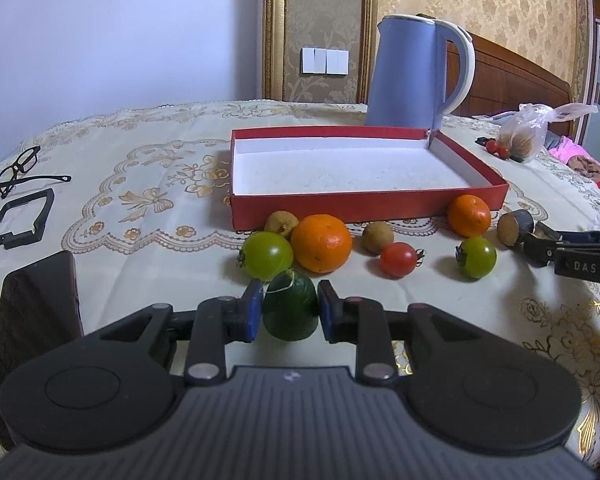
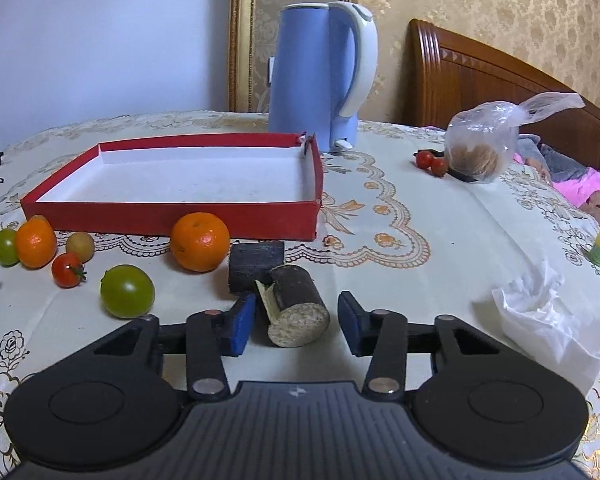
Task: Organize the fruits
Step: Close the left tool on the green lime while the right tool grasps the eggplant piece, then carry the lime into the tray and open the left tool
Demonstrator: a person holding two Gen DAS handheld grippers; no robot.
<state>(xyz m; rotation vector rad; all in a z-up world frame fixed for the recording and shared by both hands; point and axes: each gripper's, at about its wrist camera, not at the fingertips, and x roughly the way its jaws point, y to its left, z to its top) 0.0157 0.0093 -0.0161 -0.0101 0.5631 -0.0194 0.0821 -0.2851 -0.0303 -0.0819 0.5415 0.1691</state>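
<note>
Cream lace tablecloth with gold embroidery covers a round table in a bedroom, a blue electric kettle standing behind an empty red box with a white floor. Loose fruit lies in a row just in front of the box's near wall: two oranges, green tomatoes, a red cherry tomato and small brown longans.

Nearest the camera, the left gripper has its blue pads pressed against both sides of a dark green fruit, pinching it just above the cloth. From there the box lies straight ahead, past the row of fruit, so my guess is the carry must lift over the big orange before lowering inside.

Over on the other side, the right gripper straddles a short piece of sugarcane. Its left pad sits at the peeled edge, while the right pad shows a clear gap, so the jaws are not yet clamped. The cane's long axis runs away from the camera, slightly leftward, roughly along the fingers, with the pale cut end facing the lens. A second dark sugarcane chunk sits just behind it, touching or nearly so
</note>
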